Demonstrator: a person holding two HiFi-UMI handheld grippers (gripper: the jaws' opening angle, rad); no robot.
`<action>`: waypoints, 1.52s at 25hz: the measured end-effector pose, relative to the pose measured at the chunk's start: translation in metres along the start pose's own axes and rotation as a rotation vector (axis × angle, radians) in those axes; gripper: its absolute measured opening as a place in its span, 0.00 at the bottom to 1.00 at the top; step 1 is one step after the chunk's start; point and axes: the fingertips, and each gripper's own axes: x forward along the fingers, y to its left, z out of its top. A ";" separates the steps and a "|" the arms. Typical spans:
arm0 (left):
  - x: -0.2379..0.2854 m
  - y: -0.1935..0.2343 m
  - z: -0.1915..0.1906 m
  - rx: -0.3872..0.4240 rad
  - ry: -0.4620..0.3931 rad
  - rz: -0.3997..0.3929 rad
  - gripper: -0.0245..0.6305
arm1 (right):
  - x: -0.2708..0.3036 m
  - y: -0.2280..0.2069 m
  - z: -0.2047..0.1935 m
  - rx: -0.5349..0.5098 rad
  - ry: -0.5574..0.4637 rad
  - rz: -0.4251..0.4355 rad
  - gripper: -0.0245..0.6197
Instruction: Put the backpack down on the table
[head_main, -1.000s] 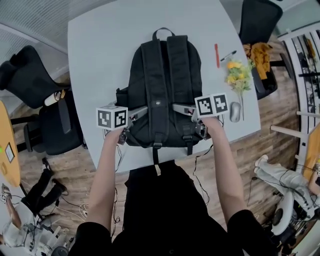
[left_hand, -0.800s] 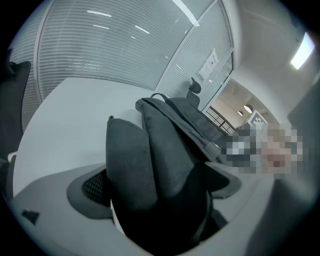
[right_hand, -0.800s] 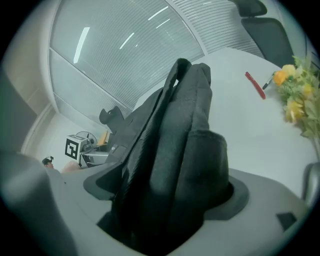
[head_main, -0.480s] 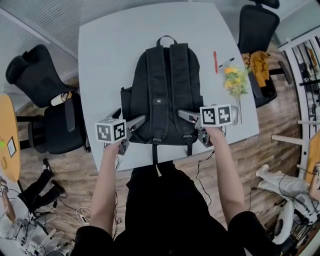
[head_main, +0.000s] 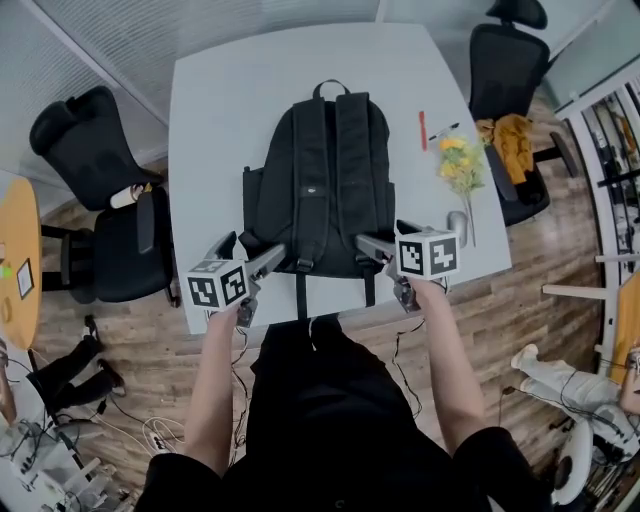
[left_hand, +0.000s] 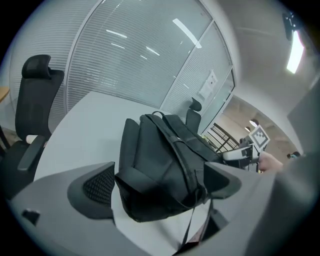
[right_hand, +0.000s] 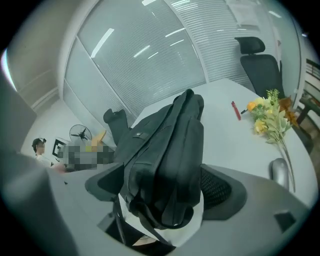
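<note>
A black fabric backpack (head_main: 318, 180) lies flat on the pale grey, round-cornered worktop (head_main: 215, 110), its padded straps facing up and its top loop pointing away from the person. The left claw (head_main: 248, 252) and right claw (head_main: 388, 238) sit at the bag's lower corners. Each has its two grey jaws, lined with dotted dark pads, spread wide around the soft, rounded base without pinching it. To the right lie a slim red pen (head_main: 423, 130), a spray of yellow flowers (head_main: 455, 165) and a silvery oval mouse (head_main: 458, 222).
</note>
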 end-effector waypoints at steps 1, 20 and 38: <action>-0.005 -0.006 -0.003 0.002 -0.002 -0.005 0.84 | -0.005 0.004 -0.002 -0.009 -0.015 0.002 0.78; -0.068 -0.068 -0.034 0.113 -0.035 -0.108 0.84 | -0.036 0.094 -0.044 -0.082 -0.228 0.000 0.64; -0.191 -0.054 -0.068 0.181 -0.133 -0.274 0.43 | -0.062 0.233 -0.114 -0.137 -0.306 -0.088 0.42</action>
